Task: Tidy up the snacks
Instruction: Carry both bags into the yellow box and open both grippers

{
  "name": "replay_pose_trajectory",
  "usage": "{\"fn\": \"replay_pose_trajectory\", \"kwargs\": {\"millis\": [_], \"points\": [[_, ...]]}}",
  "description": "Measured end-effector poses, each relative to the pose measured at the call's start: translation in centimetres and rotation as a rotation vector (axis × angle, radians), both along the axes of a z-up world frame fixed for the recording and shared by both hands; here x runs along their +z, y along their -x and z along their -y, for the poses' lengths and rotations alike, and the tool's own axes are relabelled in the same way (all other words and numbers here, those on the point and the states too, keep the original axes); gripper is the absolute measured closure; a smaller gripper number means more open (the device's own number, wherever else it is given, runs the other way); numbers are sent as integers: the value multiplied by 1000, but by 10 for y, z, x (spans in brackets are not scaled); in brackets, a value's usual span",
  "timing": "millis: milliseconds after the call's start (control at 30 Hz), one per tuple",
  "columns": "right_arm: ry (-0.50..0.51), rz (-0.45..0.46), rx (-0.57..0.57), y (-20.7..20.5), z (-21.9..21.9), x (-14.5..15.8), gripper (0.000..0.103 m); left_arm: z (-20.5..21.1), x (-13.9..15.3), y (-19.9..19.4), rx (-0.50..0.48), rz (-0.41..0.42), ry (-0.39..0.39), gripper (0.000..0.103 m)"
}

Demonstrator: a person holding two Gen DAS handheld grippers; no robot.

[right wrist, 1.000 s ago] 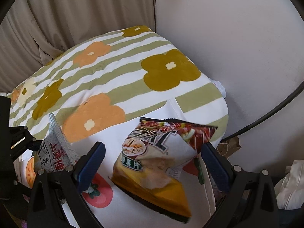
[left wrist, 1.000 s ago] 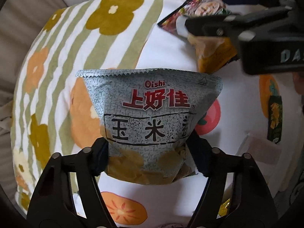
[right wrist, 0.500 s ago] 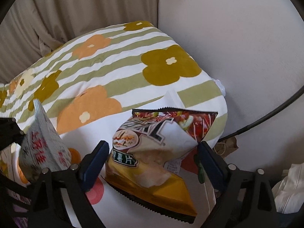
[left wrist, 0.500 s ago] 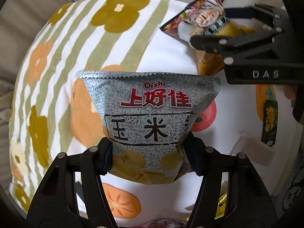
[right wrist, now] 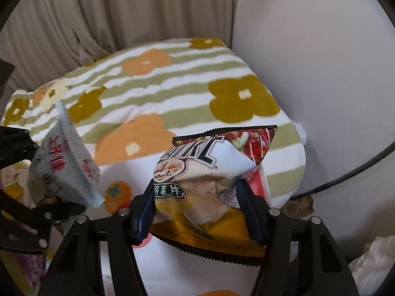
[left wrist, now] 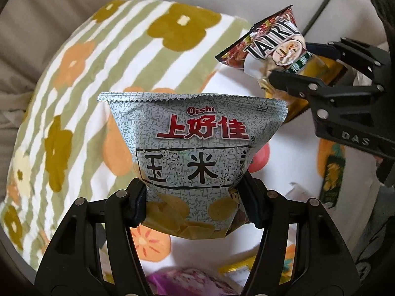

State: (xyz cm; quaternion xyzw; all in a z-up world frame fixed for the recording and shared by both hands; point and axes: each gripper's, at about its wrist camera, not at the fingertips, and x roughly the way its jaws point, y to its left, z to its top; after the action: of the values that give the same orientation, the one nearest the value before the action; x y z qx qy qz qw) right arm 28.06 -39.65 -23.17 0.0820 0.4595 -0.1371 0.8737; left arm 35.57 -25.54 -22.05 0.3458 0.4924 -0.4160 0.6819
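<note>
Closed in just now on the crinkled yellow-and-red potato chip bag [right wrist: 197,187]: right hand-held gripper [right wrist: 197,212], pads pinching its lower half, bag raised off the flower-and-stripe patterned bed cover [right wrist: 158,79]. Lifted higher than a second ago: grey speckled Oishi corn snack bag [left wrist: 195,153], clamped low between the left hand-held gripper [left wrist: 195,204] pads, upright above the cover.

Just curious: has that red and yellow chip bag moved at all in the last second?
Yes. The red and yellow chip bag has tilted up off the flowered cloth; the right gripper, whose jaws just closed, now pinches it.
</note>
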Motion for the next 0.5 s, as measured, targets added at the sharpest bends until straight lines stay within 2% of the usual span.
{"fn": "replay_pose_trajectory", "kwargs": {"millis": [267, 500], "points": [[-22, 117, 143, 25, -15, 70, 45, -26, 66, 30, 166, 87, 75, 44], [-36, 194, 348, 43, -49, 120, 45, -82, 121, 57, 417, 156, 144, 44]]}}
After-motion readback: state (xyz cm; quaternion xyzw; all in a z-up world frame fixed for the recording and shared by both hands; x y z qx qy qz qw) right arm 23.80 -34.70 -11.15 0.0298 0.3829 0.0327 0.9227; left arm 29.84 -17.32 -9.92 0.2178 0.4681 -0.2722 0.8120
